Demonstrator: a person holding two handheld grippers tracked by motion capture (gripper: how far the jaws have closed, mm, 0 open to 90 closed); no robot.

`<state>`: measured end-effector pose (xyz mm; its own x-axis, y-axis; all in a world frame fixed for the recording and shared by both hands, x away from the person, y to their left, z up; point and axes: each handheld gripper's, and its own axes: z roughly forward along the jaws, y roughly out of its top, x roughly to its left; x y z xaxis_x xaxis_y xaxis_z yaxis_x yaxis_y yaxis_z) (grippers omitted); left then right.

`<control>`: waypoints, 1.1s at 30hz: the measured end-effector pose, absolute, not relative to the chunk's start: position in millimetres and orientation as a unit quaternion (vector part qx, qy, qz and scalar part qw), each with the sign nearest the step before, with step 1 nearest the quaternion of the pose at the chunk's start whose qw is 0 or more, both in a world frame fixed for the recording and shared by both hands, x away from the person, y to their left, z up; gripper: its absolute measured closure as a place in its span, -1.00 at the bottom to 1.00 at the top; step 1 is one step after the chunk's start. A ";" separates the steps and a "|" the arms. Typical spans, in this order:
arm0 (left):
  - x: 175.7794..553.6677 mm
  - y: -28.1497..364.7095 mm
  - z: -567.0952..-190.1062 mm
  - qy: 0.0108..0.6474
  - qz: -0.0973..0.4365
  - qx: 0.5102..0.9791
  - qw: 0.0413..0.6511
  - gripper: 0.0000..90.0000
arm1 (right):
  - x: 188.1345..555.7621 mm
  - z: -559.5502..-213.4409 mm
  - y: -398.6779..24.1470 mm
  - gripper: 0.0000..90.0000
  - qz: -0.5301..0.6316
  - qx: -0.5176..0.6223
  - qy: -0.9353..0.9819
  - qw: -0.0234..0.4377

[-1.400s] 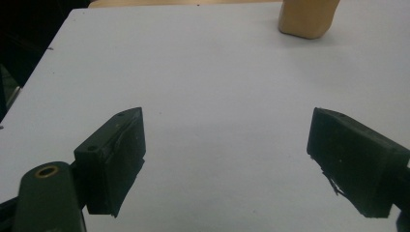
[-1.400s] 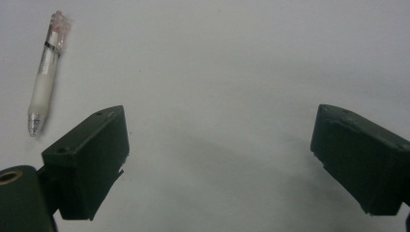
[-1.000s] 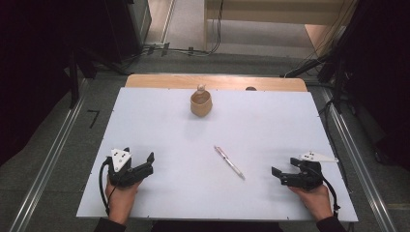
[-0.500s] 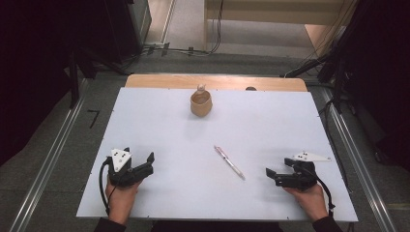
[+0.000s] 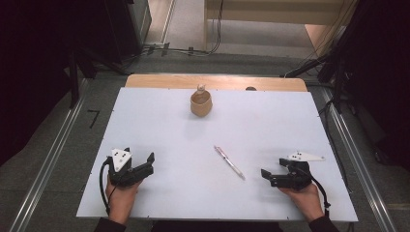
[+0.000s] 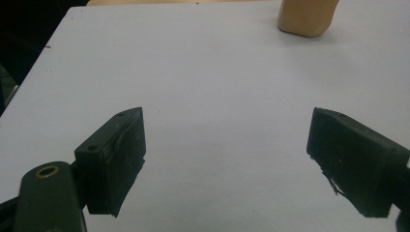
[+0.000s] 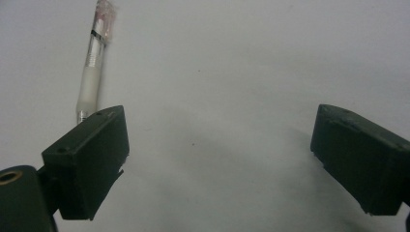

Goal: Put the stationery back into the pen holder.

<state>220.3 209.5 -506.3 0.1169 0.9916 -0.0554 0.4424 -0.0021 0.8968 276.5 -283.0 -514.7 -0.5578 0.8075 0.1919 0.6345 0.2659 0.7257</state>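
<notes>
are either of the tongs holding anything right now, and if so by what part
Nothing is held. The left tongs and the right tongs are both open with bare table between the jaws. The pen lies loose on the table, just ahead of the right tongs.

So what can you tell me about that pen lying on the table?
The pen is slim, with a clear barrel, a white grip section and a pinkish end. It lies flat and slantwise on the white table, between the two grippers and nearer the right gripper, whose open jaws stay apart from it. Nothing holds it.

High view looks down on the table (image 5: 145,125); gripper views skim it closely.
</notes>
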 end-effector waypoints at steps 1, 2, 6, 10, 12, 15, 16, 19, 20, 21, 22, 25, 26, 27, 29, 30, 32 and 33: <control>220.3 209.5 -506.3 0.575 0.334 0.624 0.411 -0.67 | 276.4 -514.5 -282.2 -0.88 0.396 0.457 0.789 0.108; 220.3 209.4 -506.2 0.574 0.334 0.624 0.411 -0.67 | 276.4 -514.7 -281.3 -0.88 0.396 0.455 0.790 0.108; 220.3 209.4 -506.3 0.574 0.334 0.624 0.411 -0.67 | 276.1 -514.8 -277.5 -0.88 0.397 0.453 0.792 0.105; 220.4 209.5 -506.3 0.575 0.333 0.624 0.412 -0.67 | 276.3 -515.0 -273.9 -0.88 0.397 0.448 0.794 0.104; 220.4 209.5 -506.3 0.575 0.333 0.624 0.412 -0.67 | 276.1 -515.0 -271.8 -0.88 0.397 0.448 0.794 0.102; 220.4 209.5 -506.2 0.574 0.333 0.624 0.412 -0.67 | 275.9 -515.2 -268.8 -0.88 0.397 0.447 0.795 0.100; 220.4 209.6 -506.2 0.574 0.333 0.624 0.412 -0.67 | 276.2 -515.4 -268.2 -0.88 0.397 0.444 0.797 0.101; 220.5 209.5 -506.3 0.574 0.333 0.624 0.412 -0.67 | 276.1 -515.6 -265.5 -0.88 0.397 0.444 0.798 0.099; 220.5 209.5 -506.3 0.574 0.333 0.624 0.412 -0.67 | 276.2 -515.8 -264.8 -0.88 0.397 0.443 0.798 0.099; 220.4 209.5 -506.3 0.574 0.333 0.624 0.412 -0.67 | 276.2 -515.9 -263.8 -0.88 0.398 0.443 0.797 0.098; 220.4 209.5 -506.2 0.574 0.334 0.624 0.412 -0.67 | 276.2 -515.8 -263.2 -0.88 0.397 0.442 0.798 0.099; 220.4 209.6 -506.2 0.574 0.333 0.624 0.412 -0.67 | 276.0 -515.8 -260.5 -0.88 0.397 0.440 0.800 0.097; 220.4 209.6 -506.2 0.574 0.333 0.624 0.412 -0.67 | 276.1 -516.0 -259.6 -0.88 0.397 0.438 0.800 0.097; 220.4 209.6 -506.2 0.574 0.333 0.625 0.412 -0.67 | 276.1 -516.2 -258.5 -0.88 0.398 0.437 0.801 0.097; 220.5 209.6 -506.2 0.574 0.333 0.625 0.412 -0.67 | 276.1 -516.5 -256.9 -0.88 0.397 0.435 0.803 0.095; 220.5 209.6 -506.2 0.574 0.333 0.625 0.412 -0.67 | 276.3 -516.7 -256.0 -0.88 0.396 0.433 0.804 0.096; 220.6 209.6 -506.2 0.574 0.333 0.624 0.412 -0.67 | 276.3 -517.1 -254.3 -0.88 0.396 0.432 0.805 0.095; 220.5 209.7 -506.2 0.574 0.333 0.624 0.412 -0.67 | 276.1 -517.0 -253.4 -0.88 0.395 0.433 0.805 0.094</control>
